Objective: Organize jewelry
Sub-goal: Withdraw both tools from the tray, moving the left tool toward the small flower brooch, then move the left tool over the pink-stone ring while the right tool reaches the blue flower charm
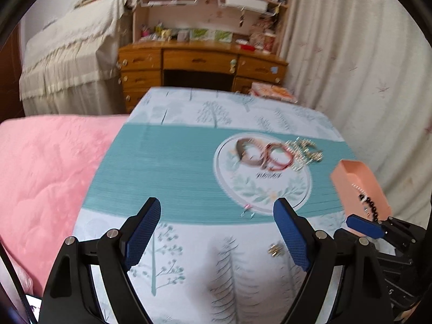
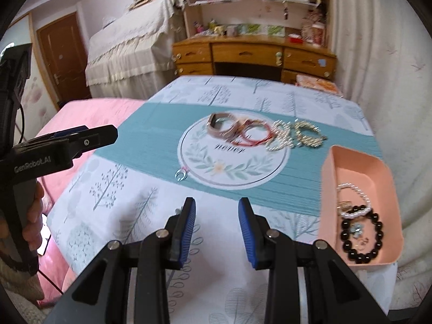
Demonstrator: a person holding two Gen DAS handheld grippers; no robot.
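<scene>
My left gripper (image 1: 217, 229) hangs open over the tree-print tablecloth (image 1: 189, 270), nothing between its blue pads. My right gripper (image 2: 217, 229) is open too, and empty. At the right, a pink tray (image 2: 359, 162) holds a black bead bracelet (image 2: 361, 237), a pearl bracelet (image 2: 353, 199) and small pieces. Further out on the cloth's round emblem lies a cluster: a pink watch band (image 2: 221, 127), red bangles (image 2: 253, 133), a pearl bracelet (image 2: 279, 137) and a gold one (image 2: 309, 135). A small silver ring (image 2: 180, 174) lies at the emblem's near edge. A small gold piece (image 1: 275, 249) rests beside my left gripper's right pad.
A pink blanket (image 1: 46, 167) covers the bed to the left of the table. A wooden desk (image 2: 251, 51) with bookshelves stands beyond, and a curtain (image 1: 351, 67) hangs on the right. In the right wrist view a hand (image 2: 35, 216) holds the left gripper (image 2: 102, 136) at the left.
</scene>
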